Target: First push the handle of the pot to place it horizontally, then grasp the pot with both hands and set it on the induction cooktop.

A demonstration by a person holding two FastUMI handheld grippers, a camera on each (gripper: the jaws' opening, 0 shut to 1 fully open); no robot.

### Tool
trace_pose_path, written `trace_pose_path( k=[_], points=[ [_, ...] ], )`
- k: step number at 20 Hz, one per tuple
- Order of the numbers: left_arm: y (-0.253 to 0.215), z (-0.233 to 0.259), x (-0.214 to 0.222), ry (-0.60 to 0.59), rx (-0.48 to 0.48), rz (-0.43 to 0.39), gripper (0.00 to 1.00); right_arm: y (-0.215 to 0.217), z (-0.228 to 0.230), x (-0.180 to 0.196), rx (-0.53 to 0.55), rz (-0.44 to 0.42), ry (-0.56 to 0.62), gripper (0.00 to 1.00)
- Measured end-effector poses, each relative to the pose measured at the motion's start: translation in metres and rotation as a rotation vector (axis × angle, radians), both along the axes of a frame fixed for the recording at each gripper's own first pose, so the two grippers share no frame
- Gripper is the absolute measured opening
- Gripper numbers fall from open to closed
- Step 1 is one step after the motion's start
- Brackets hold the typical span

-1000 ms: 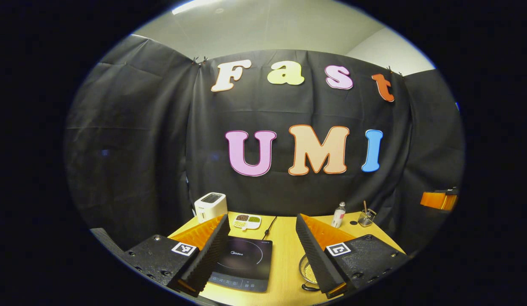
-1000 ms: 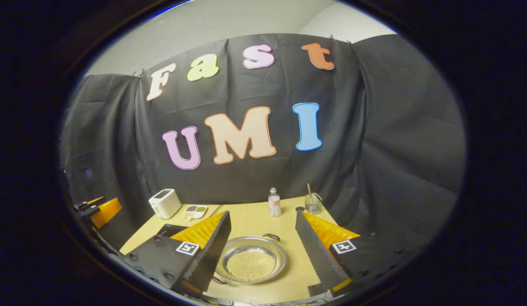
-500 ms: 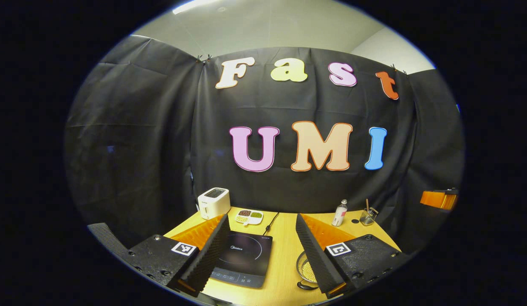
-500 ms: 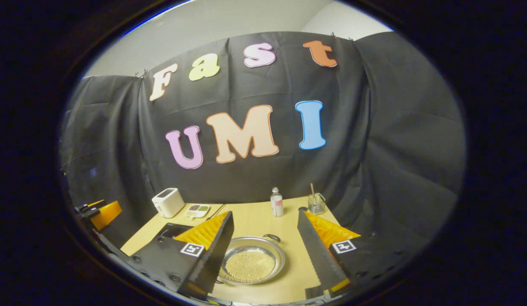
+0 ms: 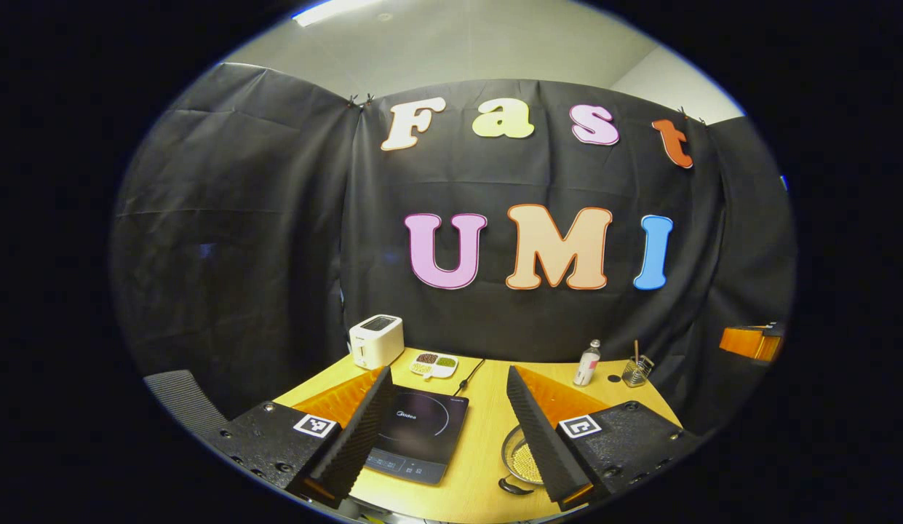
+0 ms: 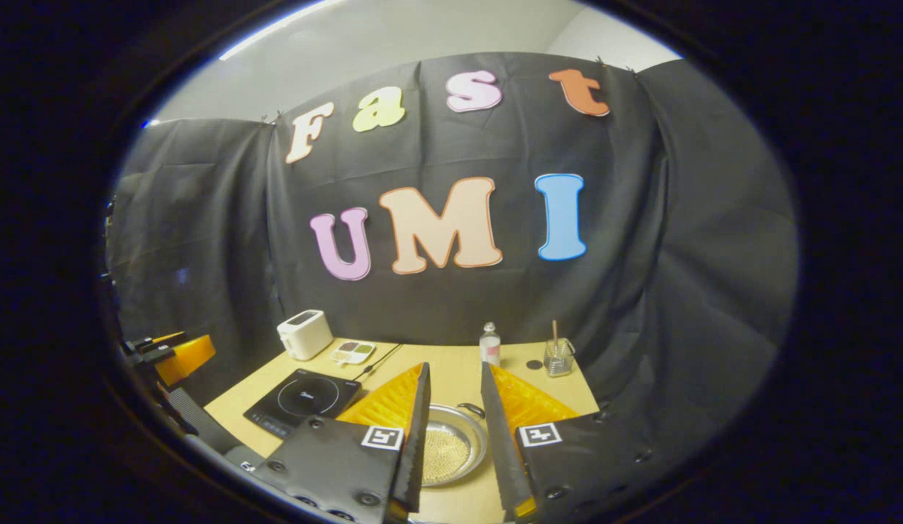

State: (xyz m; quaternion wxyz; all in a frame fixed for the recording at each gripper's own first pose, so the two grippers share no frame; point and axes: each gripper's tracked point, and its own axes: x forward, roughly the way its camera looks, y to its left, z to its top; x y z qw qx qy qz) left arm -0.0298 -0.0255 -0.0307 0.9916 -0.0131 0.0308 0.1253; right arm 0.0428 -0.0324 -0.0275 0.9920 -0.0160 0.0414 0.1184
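Left gripper view: the left gripper (image 5: 445, 429) hangs above the desk (image 5: 487, 437) with its fingers spread wide, holding nothing. From left to right sit a white toaster (image 5: 376, 340), a small dish of beans (image 5: 434, 364), the black induction cooktop (image 5: 419, 433) between the fingers, and the pot (image 5: 522, 460), partly hidden behind the right finger. The pot is on the desk just right of the cooktop, not on it, with its dark handle (image 5: 514, 488) at the near side. A bottle (image 5: 586, 362) and a glass cup (image 5: 632, 372) stand at the back right.

Right gripper view: the cooktop (image 6: 303, 400) lies left. The right gripper (image 6: 451, 429) has its fingers narrowed to a slim gap, apart, gripping nothing. The pot (image 6: 451, 453) sits under it, with grain inside and a handle (image 6: 471, 410) at the far rim.
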Motion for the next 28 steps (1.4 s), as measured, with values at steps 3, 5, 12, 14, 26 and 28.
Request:
trace_pose_path(
  k=[3,5,12,14,26,28],
  points=[
    [-0.004,-0.012,-0.007,0.016,-0.003,0.023,0.95,-0.008,-0.012,0.010,-0.009,-0.019,0.016,0.33],
    [-0.006,-0.018,-0.011,0.028,-0.010,0.037,0.95,-0.006,-0.020,0.007,-0.001,0.016,0.040,0.10],
    [0.001,-0.023,-0.019,0.035,-0.006,0.085,0.95,-0.007,-0.063,0.006,-0.068,0.047,0.128,0.12],
    [0.006,-0.023,-0.021,0.034,-0.007,0.093,0.96,-0.003,-0.086,0.002,-0.076,0.063,0.193,0.12],
    [0.063,-0.039,0.001,0.078,-0.006,0.042,0.96,0.048,-0.237,-0.020,-0.108,0.023,0.683,0.08],
    [0.077,-0.041,0.012,0.084,-0.014,0.030,0.96,0.063,-0.259,-0.028,-0.111,0.027,0.766,0.08]
  ],
)
